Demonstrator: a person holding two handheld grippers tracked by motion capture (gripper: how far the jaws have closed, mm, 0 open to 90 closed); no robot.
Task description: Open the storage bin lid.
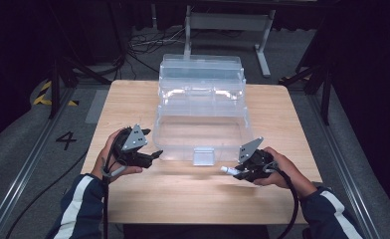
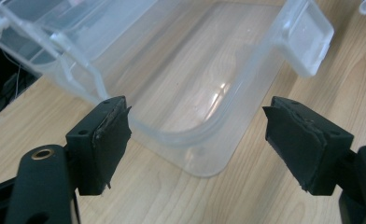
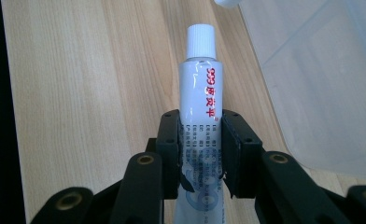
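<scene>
The right claw (image 3: pixel 200 140) has a firm pinch on the white tube (image 3: pixel 200 107), its pads pressed against both sides of the tube's printed body, with the ribbed white cap pointing away from the hand. In the high view that tube (image 1: pixel 229 170) pokes out leftward from the right claw (image 1: pixel 237 172), over the wooden table (image 1: pixel 193 199) and just in front of the clear plastic box (image 1: pixel 203 124). The box stands open at mid-table (its lid tipped back behind it), its front latch tab hanging toward the person. Over on the other side, the left claw (image 2: pixel 197 135) is spread wide and pinches nothing; between its black pads you see the box's rounded near corner (image 2: pixel 190 140). In the high view the left claw (image 1: pixel 155 154) points at the box's left front corner, very near it.
</scene>
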